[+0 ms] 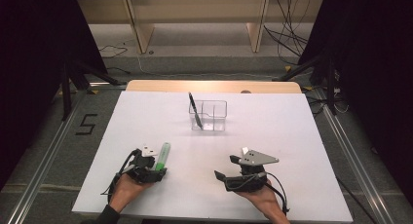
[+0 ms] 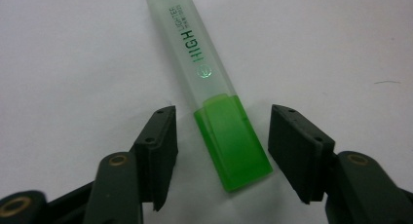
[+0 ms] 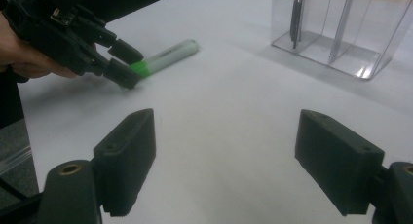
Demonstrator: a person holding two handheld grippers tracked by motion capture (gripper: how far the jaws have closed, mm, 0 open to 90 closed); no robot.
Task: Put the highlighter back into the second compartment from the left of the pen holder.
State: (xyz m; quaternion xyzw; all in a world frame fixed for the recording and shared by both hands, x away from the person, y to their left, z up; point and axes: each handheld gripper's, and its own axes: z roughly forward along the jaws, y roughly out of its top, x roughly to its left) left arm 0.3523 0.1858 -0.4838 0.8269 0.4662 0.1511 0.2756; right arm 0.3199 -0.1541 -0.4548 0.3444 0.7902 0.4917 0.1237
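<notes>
Frosted highlighter (image 2: 214, 95), green cap, lower left, flat on white worktop (image 1: 292, 136); both grippers' fingers (image 2: 158, 146) spread, pinching nothing.

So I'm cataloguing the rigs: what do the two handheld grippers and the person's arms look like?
Both are black, each with two blocky, flat-faced jaws on arms with brass-coloured pivots. The right gripper carries a grey three-cornered plate on top; the left gripper has a small white part on top. Black cables trail from each. A dark sleeve covers the left forearm.
</notes>
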